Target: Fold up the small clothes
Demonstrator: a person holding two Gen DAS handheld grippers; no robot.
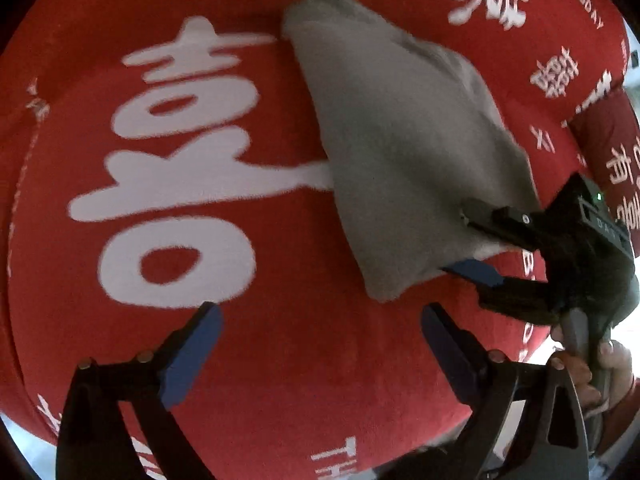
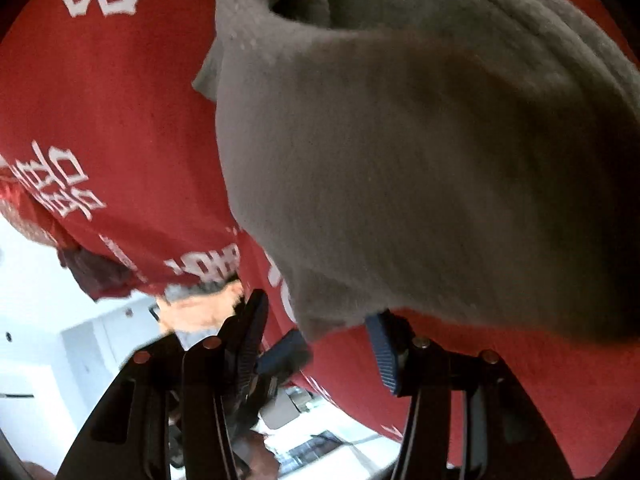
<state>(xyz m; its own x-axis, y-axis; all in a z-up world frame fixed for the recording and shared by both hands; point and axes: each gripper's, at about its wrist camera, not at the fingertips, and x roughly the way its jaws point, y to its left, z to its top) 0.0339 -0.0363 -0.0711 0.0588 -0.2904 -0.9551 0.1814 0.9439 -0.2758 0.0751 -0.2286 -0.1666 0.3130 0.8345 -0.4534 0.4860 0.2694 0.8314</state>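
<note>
I see the red cloth (image 1: pixel 280 360) with white characters filling both views. Across it, from upper centre to the right of the left wrist frame, lies the grey garment (image 1: pixel 400 140). My right tongs (image 1: pixel 476 240) have its lower edge between their fingers – one finger above the fabric, one beneath. My left tongs (image 1: pixel 320 320) stand wide open and empty – low in the frame.

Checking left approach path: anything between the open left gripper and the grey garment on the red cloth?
Nothing visible. Only bare red cloth lies between the left gripper, jaws wide and empty, and the grey garment. The right gripper already straddles the garment's near edge on the right.
</note>
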